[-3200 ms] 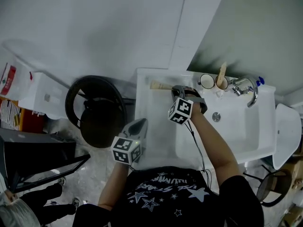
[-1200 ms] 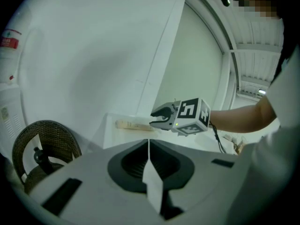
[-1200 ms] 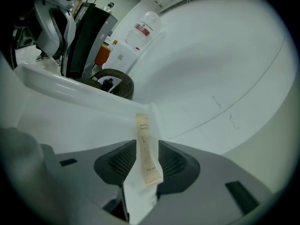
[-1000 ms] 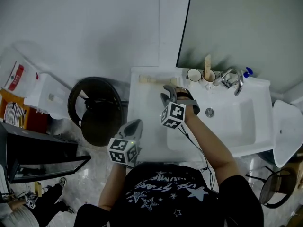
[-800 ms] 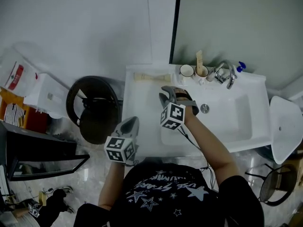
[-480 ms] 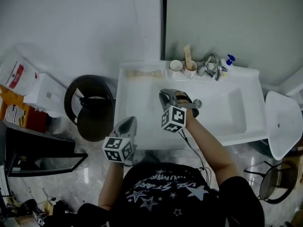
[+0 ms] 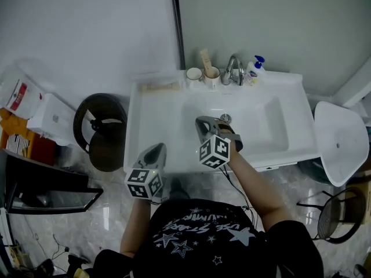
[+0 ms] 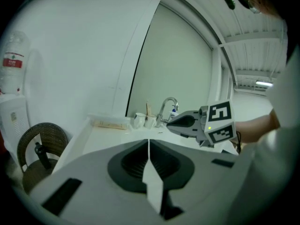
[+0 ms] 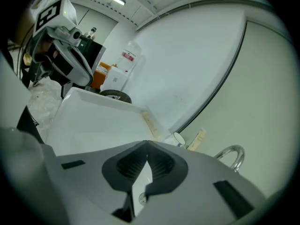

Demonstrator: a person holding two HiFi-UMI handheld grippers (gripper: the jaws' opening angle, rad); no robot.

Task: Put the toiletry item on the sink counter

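Observation:
The toiletry item (image 7: 157,87), a long beige tube, lies flat on the back left of the white sink counter (image 7: 151,120); it also shows as toiletry item (image 8: 111,123) and toiletry item (image 9: 151,124). My right gripper (image 7: 201,122) hovers over the basin near the drain (image 7: 225,118), well clear of the item, jaws shut and empty. My left gripper (image 7: 157,148) hangs at the counter's front left edge, its jaws shut on nothing. The left gripper view shows the right gripper (image 8: 180,121) ahead.
Two cups (image 7: 193,74), a faucet (image 7: 233,69) and a soap bottle (image 7: 253,68) line the back of the counter. A black wicker bin (image 7: 98,132) stands left of the sink and a white stool (image 7: 339,149) to its right. A water bottle (image 7: 17,97) sits far left.
My right gripper has pulled back from the counter's back left toward the basin's middle and its jaws have shut empty. The toiletry item stays on the counter. The left gripper has barely moved.

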